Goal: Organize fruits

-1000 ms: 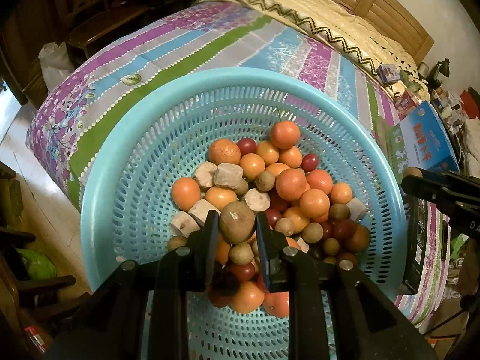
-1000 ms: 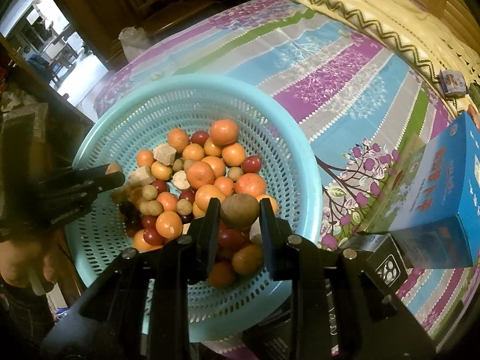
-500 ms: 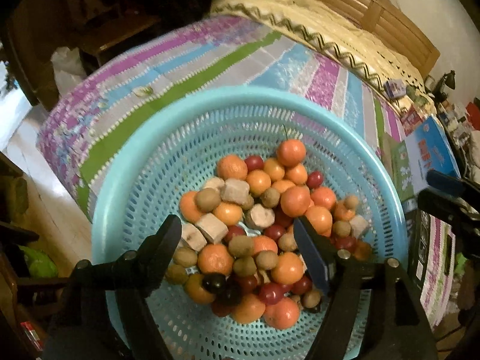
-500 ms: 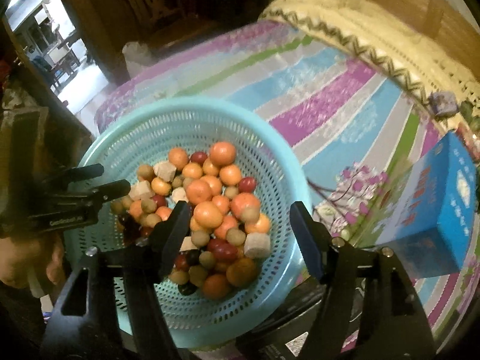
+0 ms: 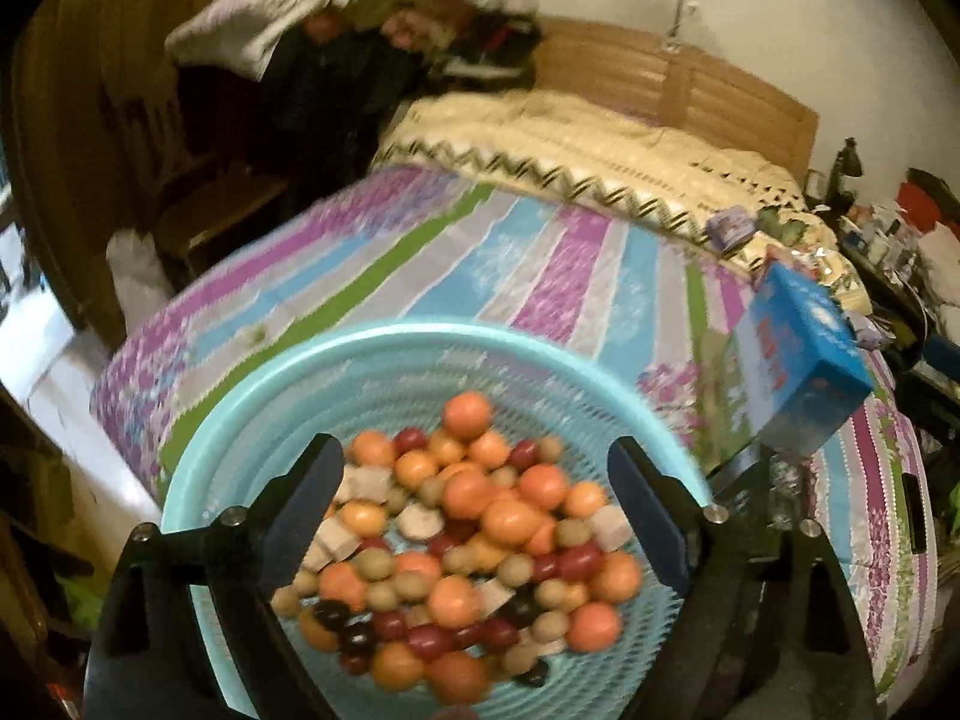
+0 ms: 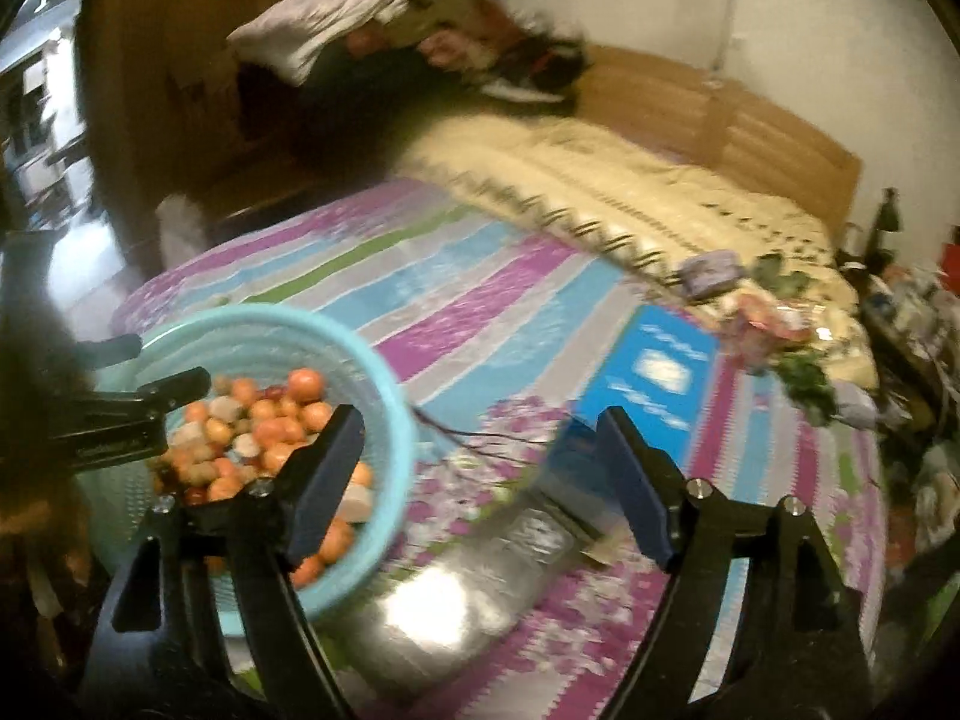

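Observation:
A turquoise perforated basket (image 5: 420,336) sits on the striped bedspread and holds a pile of fruits (image 5: 468,540): oranges, small red and dark ones, brown round ones and pale cubes. My left gripper (image 5: 474,450) hovers above the pile, its jaws opening wide with nothing pinched between them. In the right wrist view the basket (image 6: 384,396) and fruits (image 6: 258,426) lie at the lower left. My right gripper (image 6: 480,420) hangs over the bedspread beside the basket, jaws opening, nothing between them. The left gripper (image 6: 156,363) shows at that view's left edge.
A blue box (image 5: 798,360) (image 6: 654,372) lies on the bedspread right of the basket, with a shiny silvery packet (image 6: 480,570) in front of it. A cream blanket (image 5: 570,144) and wooden headboard (image 5: 720,90) lie behind. Clutter fills the right side; a wooden chair (image 5: 198,180) stands at the left.
Both grippers were shut on a brown round fruit over the basket; both opened and let the fruits go into the pile. Both have risen and drawn back; the right has swung to the right.

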